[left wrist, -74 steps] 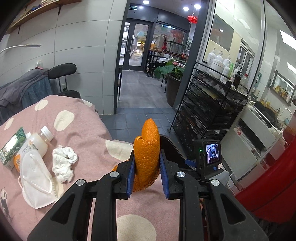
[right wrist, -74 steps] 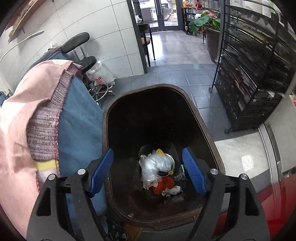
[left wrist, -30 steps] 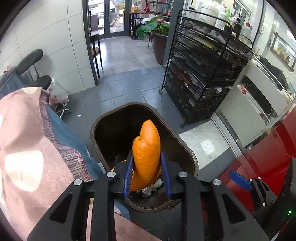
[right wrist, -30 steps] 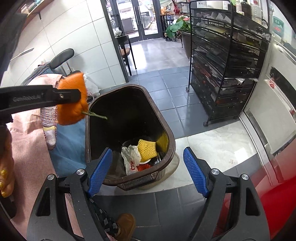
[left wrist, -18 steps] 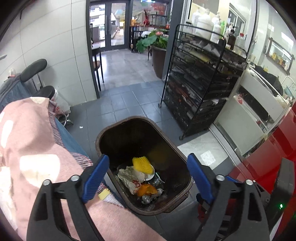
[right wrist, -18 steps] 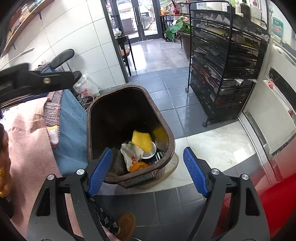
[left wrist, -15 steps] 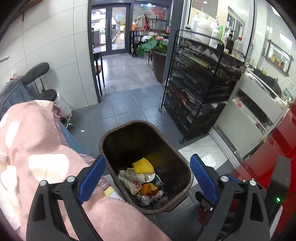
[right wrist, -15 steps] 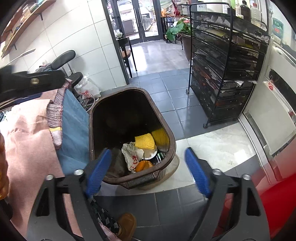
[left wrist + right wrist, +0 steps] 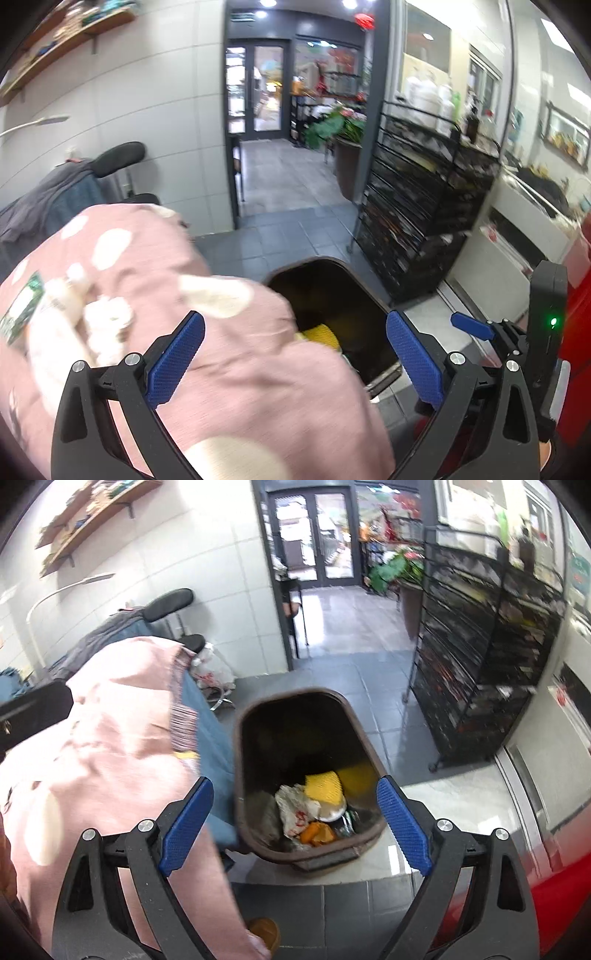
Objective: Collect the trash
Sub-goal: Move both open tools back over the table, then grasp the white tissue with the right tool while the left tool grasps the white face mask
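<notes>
My left gripper is open and empty above the edge of the pink dotted blanket. Blurred trash lies on the blanket at the left: a crumpled tissue, a white bottle, a white mask and a green carton. The brown trash bin stands on the floor to the right. My right gripper is open and empty above the bin, which holds the orange peel, a yellow foam net and crumpled paper.
A black wire rack stands right of the bin on the grey tiled floor. A chair with draped clothes stands behind the blanket. A red surface is at the lower right.
My left gripper opened and dropped the orange peel into the bin, then swung back left over the blanket. My right gripper stayed open and drew back from the bin.
</notes>
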The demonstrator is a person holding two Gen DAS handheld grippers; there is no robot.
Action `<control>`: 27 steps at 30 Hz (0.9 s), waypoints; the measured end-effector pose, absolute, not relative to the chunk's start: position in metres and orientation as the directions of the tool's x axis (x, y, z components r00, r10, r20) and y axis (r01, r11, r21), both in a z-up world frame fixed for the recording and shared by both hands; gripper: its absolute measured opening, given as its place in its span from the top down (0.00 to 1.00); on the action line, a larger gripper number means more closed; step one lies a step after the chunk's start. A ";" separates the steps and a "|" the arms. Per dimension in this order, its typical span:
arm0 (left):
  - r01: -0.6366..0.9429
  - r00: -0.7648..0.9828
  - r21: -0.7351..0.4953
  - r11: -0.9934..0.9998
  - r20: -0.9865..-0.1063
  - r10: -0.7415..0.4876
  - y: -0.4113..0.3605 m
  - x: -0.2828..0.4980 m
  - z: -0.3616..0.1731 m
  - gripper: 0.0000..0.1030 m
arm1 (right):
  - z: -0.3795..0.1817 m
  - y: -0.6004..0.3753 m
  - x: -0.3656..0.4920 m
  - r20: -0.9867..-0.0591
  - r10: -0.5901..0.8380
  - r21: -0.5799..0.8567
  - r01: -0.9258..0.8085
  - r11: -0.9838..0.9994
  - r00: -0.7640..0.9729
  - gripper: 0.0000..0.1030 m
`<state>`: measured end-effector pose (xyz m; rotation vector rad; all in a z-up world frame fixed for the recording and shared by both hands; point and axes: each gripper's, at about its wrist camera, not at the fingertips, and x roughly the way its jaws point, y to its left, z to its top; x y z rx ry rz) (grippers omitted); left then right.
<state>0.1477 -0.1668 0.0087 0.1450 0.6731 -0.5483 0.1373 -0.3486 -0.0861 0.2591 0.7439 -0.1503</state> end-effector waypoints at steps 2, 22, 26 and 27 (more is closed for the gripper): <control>0.497 0.667 -0.052 0.866 -0.616 -0.420 -0.150 0.146 0.011 0.06 | -0.077 -0.337 0.139 -0.670 -0.025 0.176 0.192 0.966 0.742 0.13; 0.172 0.738 -0.033 0.985 -0.658 -0.151 0.014 0.149 -0.013 0.06 | -0.035 -0.219 0.189 -0.646 0.243 0.198 -0.149 0.969 0.724 0.07; 0.124 0.727 -0.051 0.991 -0.675 -0.126 0.044 0.153 -0.019 0.06 | -0.030 -0.198 0.201 -0.657 0.294 0.208 -0.207 0.956 0.694 0.07; 0.111 0.728 -0.052 0.993 -0.676 -0.116 0.050 0.154 -0.020 0.06 | -0.029 -0.192 0.205 -0.659 0.302 0.207 -0.220 0.953 0.689 0.07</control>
